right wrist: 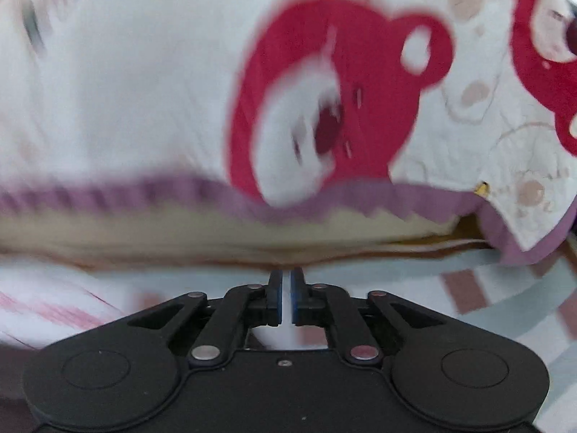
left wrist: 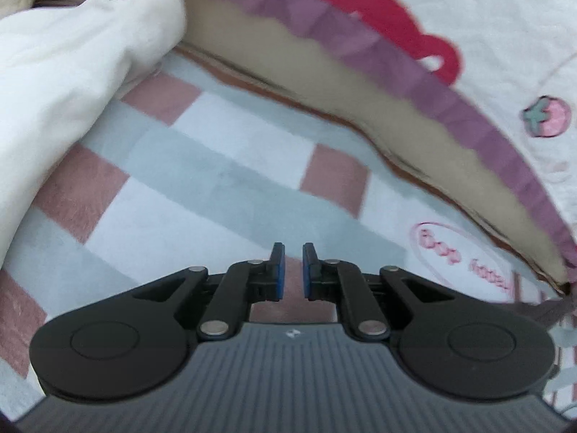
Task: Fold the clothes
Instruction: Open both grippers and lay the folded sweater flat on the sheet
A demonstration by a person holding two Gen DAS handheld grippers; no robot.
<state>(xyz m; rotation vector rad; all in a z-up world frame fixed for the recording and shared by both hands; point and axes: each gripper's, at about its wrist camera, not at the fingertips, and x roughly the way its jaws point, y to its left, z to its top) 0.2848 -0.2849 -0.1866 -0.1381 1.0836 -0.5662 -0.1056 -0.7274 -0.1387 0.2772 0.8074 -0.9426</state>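
Left gripper (left wrist: 291, 267) clenched, small gap between blue pads, nothing between fingers; hovers over checked pink-and-pale-blue cloth (left wrist: 216, 166). White garment (left wrist: 68, 72) bunched at left of left view, near but apart from fingers. Right gripper (right wrist: 287, 296) clenched; white sliver shows between pads, cannot tell if fabric. Ahead, white bedcover with red bear print (right wrist: 324, 101), purple ruffle edge (right wrist: 173, 191). Right view blurred.

Checked bedsheet (left wrist: 216, 151) below; bear-print quilt (right wrist: 144, 72), purple trim, behind.
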